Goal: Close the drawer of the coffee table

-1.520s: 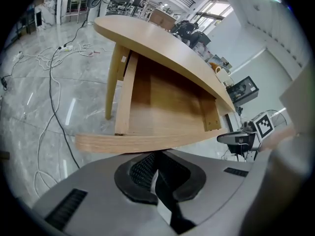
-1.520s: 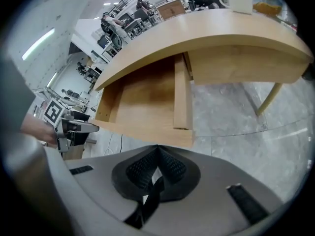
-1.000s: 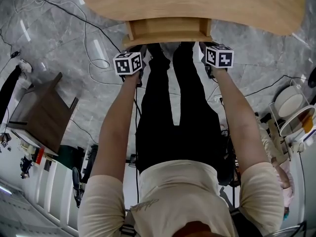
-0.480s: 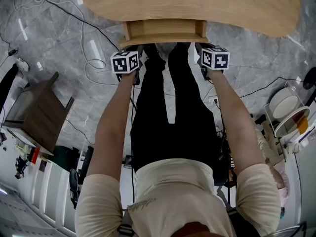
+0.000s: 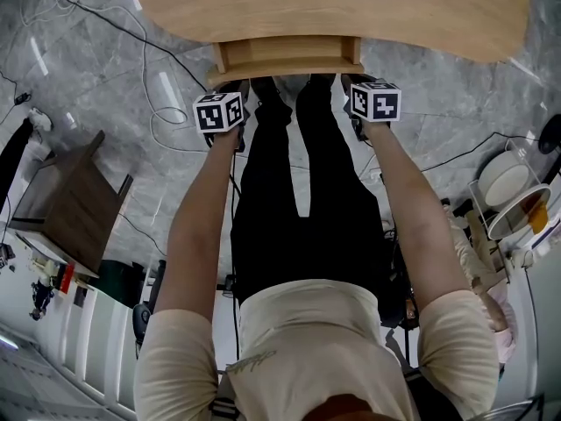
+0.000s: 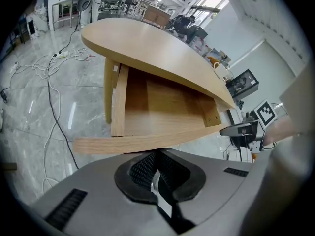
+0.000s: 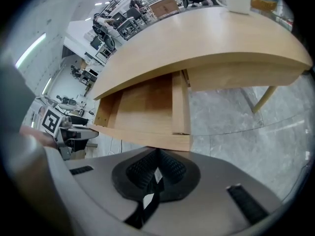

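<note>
Drawer (image 5: 287, 53) further in; arms outstretched, left gripper (image 5: 237, 88) and right gripper (image 5: 355, 84) each closed.

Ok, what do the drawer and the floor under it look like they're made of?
Drawer: pale wood, matte, with visible grain; solid or veneer, I cannot tell. Floor: grey stone or stone-look tile, glossy, with white veining and light reflections.

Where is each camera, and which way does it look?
Head view: on the person's head, looking steeply down at arms, legs and the open drawer.
Left gripper view: on the left gripper, facing the drawer front; shut jaws show.
Right gripper view: on the right gripper, facing the drawer front; shut jaws show.
Shared: both gripper views see the drawer under the coffee table.
</note>
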The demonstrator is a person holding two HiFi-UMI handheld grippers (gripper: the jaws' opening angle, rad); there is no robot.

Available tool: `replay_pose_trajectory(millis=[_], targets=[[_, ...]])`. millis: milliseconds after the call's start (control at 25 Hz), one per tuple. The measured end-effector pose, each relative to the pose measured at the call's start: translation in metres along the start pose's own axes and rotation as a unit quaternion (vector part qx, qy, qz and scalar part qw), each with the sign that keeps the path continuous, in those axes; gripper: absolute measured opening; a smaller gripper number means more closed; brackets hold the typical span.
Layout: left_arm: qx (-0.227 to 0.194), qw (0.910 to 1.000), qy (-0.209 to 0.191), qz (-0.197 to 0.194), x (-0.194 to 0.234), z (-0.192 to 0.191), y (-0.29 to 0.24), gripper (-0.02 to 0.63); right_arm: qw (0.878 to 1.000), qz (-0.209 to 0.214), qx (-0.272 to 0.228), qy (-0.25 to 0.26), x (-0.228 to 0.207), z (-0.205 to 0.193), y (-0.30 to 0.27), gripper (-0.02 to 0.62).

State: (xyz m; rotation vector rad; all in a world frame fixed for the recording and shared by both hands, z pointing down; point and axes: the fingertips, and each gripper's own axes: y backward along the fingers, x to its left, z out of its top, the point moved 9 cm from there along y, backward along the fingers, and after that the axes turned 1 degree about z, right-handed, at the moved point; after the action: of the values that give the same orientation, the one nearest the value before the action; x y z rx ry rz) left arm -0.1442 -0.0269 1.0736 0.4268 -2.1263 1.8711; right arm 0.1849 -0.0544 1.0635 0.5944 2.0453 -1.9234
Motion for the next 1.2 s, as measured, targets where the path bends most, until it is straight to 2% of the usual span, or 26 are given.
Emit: replay_pose_trajectory(millis=[560, 1200], targets=[[0.001, 1.0000, 0.001, -0.003, 0.000, 0.037, -0.005, 0.005, 1.000, -0.003, 0.000, 0.007, -0.003, 0.034, -0.001, -0.003], [-0.019, 0.9998, 0.006, 0.001, 0.007, 0.094, -0.009, 0.005, 1.000, -0.001, -0.008, 0.023, -0.006, 0.091, -0.007, -0.002]])
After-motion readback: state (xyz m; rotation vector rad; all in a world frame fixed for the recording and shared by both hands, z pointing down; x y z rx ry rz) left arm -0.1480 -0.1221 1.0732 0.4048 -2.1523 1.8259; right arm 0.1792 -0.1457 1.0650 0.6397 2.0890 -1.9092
